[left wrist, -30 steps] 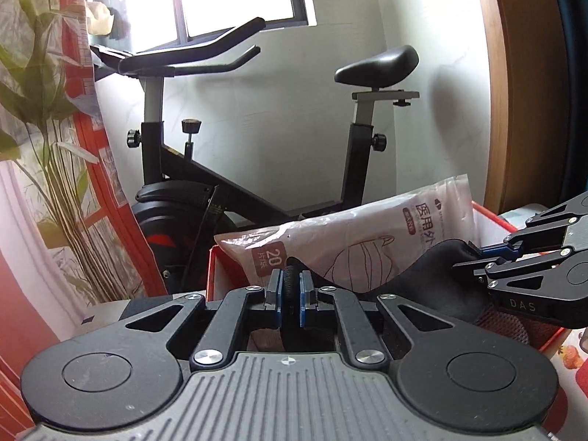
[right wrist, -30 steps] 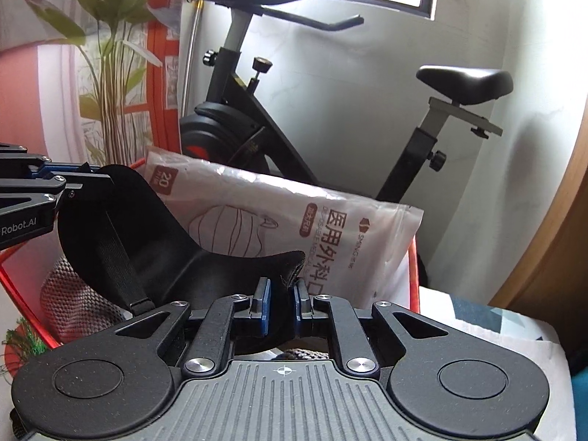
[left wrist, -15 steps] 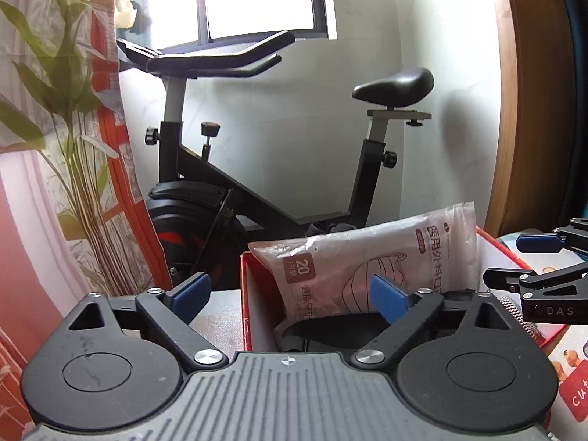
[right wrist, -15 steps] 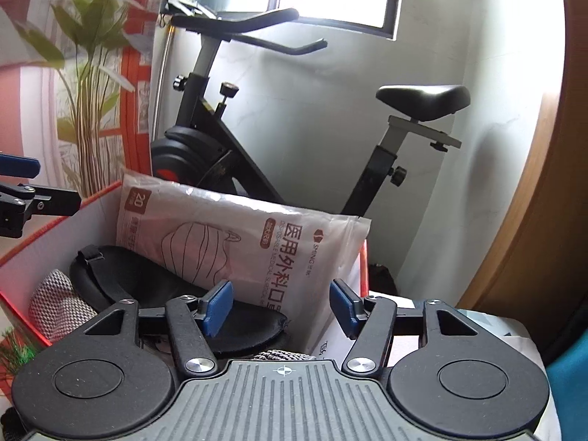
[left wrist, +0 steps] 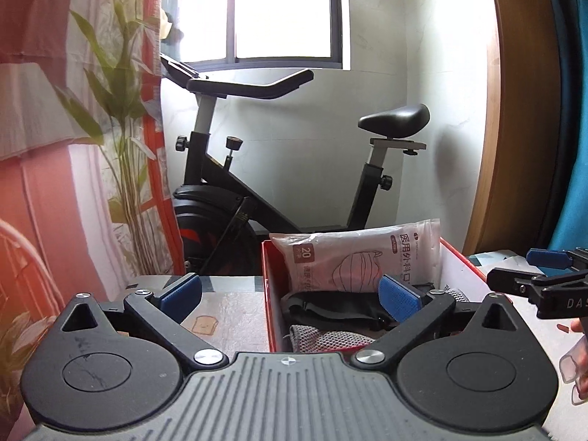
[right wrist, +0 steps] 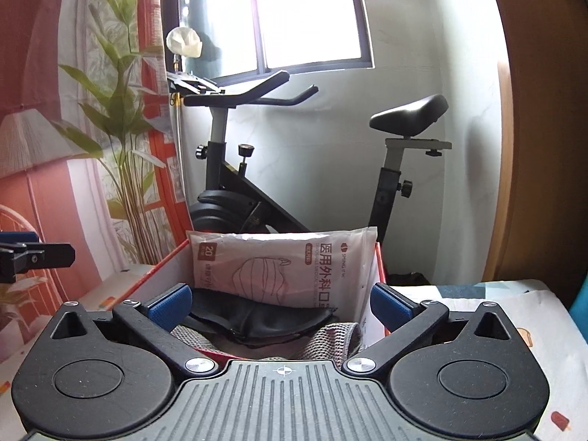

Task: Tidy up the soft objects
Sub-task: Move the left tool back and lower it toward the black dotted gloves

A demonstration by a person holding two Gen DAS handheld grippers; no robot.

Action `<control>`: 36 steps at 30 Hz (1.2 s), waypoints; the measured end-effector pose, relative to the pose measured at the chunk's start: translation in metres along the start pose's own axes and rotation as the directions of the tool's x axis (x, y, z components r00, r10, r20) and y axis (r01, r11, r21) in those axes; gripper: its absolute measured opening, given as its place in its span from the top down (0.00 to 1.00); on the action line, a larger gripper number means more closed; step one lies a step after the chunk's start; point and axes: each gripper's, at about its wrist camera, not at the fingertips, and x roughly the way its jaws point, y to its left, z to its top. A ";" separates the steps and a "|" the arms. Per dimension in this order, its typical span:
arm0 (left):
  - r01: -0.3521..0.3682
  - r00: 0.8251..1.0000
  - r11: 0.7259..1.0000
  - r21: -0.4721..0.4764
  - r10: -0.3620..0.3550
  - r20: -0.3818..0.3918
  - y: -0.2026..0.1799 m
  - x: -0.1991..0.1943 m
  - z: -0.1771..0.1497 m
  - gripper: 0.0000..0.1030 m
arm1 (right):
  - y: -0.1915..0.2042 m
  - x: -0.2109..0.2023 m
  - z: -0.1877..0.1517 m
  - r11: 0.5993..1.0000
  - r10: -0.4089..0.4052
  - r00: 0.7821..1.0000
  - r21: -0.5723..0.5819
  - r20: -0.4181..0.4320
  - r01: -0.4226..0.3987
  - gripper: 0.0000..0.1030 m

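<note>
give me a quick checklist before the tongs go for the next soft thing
1. Left tongs free of any object: ok, jaws wide apart, nothing between the pads.
2. Right tongs free of any object: ok, jaws opening, nothing between them.
3. Black eye mask lying inside the red box: ok.
4. Mask packet leaning upright against the far wall of the box: ok.
5. Grey knit cloth fully inside the box: cannot tell, the tongs body hides its near part.
6. Another soft object waiting outside the box: cannot tell, none in view.
</note>
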 end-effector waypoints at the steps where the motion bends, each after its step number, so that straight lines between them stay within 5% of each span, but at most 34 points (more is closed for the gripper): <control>1: -0.007 1.000 1.000 -0.003 0.007 0.005 0.000 -0.008 -0.004 0.00 | 0.001 -0.007 -0.001 1.000 0.005 1.000 0.001 0.009 -0.005 0.00; 14: -0.047 0.998 0.997 -0.054 0.049 0.040 -0.004 -0.097 -0.057 0.00 | 0.025 -0.115 -0.047 1.000 0.007 0.988 -0.013 0.153 -0.005 0.00; 27: -0.050 0.999 0.991 -0.123 0.051 0.001 0.002 -0.126 -0.103 0.00 | 0.028 -0.155 -0.111 0.999 -0.003 0.998 0.042 0.058 0.000 0.00; 36: -0.030 0.998 0.988 -0.153 0.021 -0.063 0.007 -0.111 -0.124 0.00 | 0.033 -0.140 -0.131 0.999 -0.035 0.999 0.017 -0.014 0.036 0.00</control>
